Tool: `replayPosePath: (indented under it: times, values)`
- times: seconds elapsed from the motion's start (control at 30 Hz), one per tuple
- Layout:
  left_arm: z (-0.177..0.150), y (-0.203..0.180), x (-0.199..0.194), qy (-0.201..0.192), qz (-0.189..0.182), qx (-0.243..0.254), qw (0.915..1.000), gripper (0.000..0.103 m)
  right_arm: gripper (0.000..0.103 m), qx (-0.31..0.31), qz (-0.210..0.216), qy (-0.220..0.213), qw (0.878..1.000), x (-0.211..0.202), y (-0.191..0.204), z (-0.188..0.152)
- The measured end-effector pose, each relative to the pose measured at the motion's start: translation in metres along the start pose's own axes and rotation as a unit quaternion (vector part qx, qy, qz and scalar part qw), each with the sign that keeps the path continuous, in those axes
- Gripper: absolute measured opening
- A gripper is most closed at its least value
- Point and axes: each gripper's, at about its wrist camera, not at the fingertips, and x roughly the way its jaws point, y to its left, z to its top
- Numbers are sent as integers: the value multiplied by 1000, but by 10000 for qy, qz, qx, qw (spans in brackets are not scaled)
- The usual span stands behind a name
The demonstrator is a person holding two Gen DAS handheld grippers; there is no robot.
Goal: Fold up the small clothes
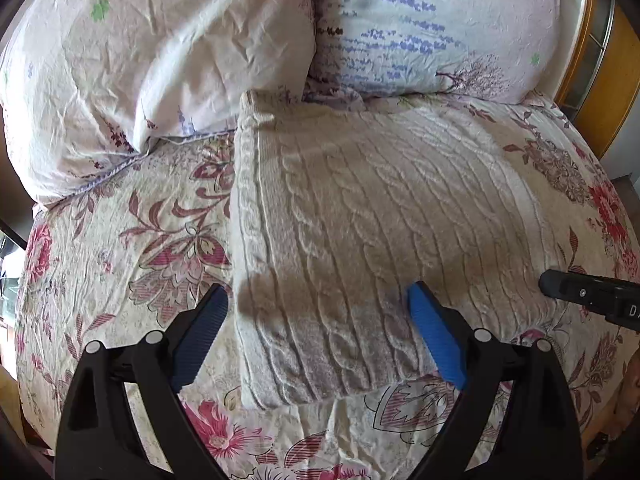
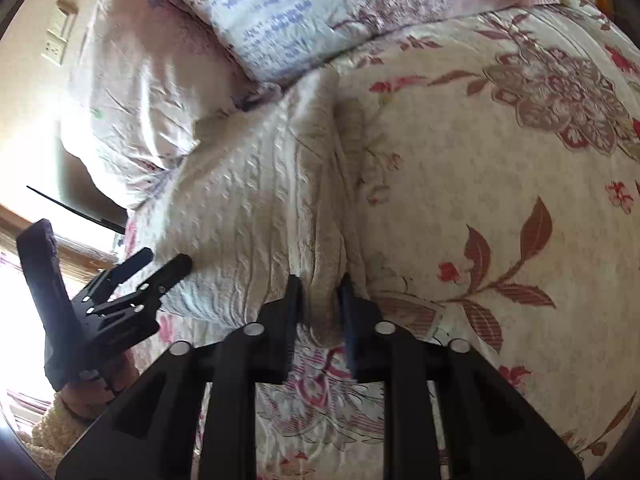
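Cream cable-knit sweater (image 1: 352, 232) lies folded on the floral bedspread (image 1: 120, 248), its far end against the two pillows (image 1: 152, 48). We see the right gripper (image 2: 322, 300) pinched on the sweater's near right edge, a bunch of knit between its fingers. The left gripper (image 1: 318, 312) hovers spread wide over the near left corner, nothing held.

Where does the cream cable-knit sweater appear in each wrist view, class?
Left wrist view: the cream cable-knit sweater fills the centre, on the floral bedspread.
Right wrist view: the sweater lies left of centre, its near edge pinched in the right hand-held gripper.
Shared landmark: the lavender-print pillow.
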Motion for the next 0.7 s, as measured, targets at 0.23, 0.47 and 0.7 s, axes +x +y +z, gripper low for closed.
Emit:
replayPosePath:
  times: [0.23, 0.47, 0.7]
  values:
    - [-21, 20, 14, 243, -365, -685, 9967, 94, 18, -155, -210, -171, 9995, 3, 1, -1]
    - [-49, 45, -26, -336, 149, -923, 9951, 98, 72, -1117, -1163, -1132, 9804, -32, 28, -36]
    - [-80, 46, -21, -92, 417, -1058, 9935, 101, 98, -1457, -1944, -1346, 9607, -21, 42, -67]
